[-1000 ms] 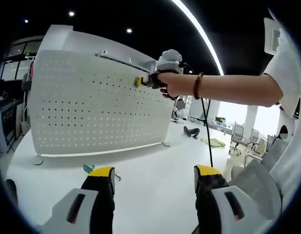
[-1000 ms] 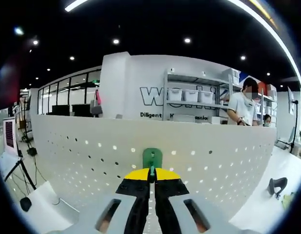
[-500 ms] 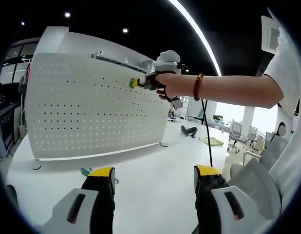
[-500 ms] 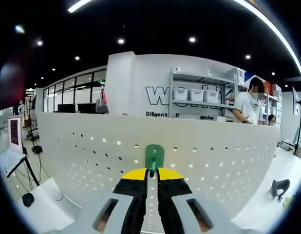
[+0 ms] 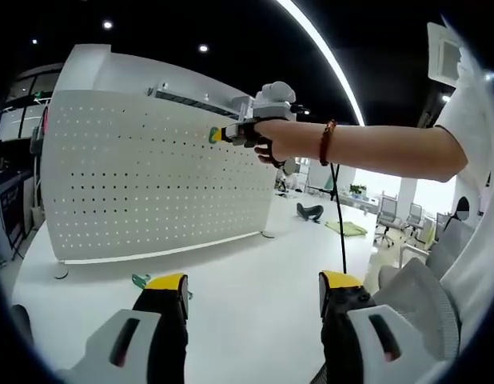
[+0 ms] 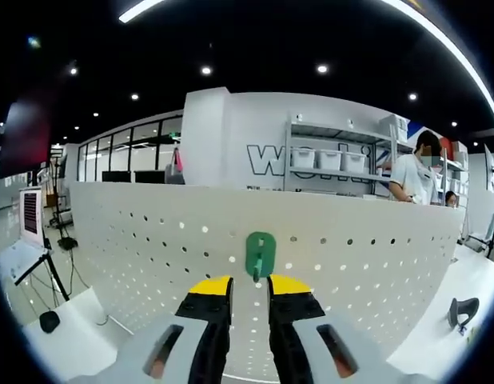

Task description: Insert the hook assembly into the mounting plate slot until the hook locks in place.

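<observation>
A white perforated mounting plate point(image 5: 151, 184) stands upright on the white table point(image 5: 247, 264). A green hook point(image 6: 260, 254) sits against the plate near its top edge; from the side it is a small green piece point(image 5: 213, 136) on the board. My right gripper point(image 6: 250, 286) is just below and in front of the hook, jaws parted, nothing between them. A hand holds this right gripper point(image 5: 231, 133) up at the plate. My left gripper point(image 5: 253, 286) hangs low over the table, open and empty. Another green hook point(image 5: 141, 280) lies on the table beside its left jaw.
A black object point(image 5: 309, 212) lies on the table beyond the plate's right end, also seen as the black object point(image 6: 460, 308). A person point(image 6: 415, 172) stands at shelves with bins behind the plate. A tripod point(image 6: 41, 276) stands at the left.
The right gripper's jaws, shut on the green hook earlier, have parted; the hook stays on the plate. The left gripper has not moved.
</observation>
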Demonstrator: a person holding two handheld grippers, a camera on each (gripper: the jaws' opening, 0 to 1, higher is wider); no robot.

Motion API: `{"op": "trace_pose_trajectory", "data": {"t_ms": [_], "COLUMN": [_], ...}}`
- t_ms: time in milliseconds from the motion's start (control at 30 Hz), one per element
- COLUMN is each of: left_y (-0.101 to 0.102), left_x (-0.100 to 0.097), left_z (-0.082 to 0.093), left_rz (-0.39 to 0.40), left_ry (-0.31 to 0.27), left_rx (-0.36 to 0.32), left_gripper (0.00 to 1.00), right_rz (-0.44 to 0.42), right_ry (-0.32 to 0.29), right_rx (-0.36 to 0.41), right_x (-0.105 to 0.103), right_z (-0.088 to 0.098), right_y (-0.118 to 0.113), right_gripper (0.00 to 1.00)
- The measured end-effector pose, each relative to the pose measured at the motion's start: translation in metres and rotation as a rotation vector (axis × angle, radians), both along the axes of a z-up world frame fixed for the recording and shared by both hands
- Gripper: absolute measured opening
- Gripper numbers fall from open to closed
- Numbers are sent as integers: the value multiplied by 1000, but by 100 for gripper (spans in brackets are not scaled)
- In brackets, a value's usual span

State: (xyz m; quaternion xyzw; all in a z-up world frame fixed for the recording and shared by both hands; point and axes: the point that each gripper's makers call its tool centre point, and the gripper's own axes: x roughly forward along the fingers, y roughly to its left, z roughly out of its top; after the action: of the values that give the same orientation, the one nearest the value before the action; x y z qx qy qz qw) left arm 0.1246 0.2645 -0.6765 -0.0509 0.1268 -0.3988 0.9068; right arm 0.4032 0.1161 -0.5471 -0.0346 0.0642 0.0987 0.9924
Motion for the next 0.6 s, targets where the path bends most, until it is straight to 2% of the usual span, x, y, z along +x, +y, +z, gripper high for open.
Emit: {"op": "trace_pose_trajectory", "data": {"t_ms": [267,600], "left_y": [0,3], "left_x": [-3,-5], "left_z": [0,1], "left_rz": [-1,-15], "left_ry": [2,2], "left_rx": [16,41], "left_gripper": [68,68], "right_rz": [27,50], "right_ry": [13,22], "right_rx": [4,19], "right_x": [-10,-34], "right_z": [-9,-21], "right_y": [1,5], "right_gripper": [22,25]}}
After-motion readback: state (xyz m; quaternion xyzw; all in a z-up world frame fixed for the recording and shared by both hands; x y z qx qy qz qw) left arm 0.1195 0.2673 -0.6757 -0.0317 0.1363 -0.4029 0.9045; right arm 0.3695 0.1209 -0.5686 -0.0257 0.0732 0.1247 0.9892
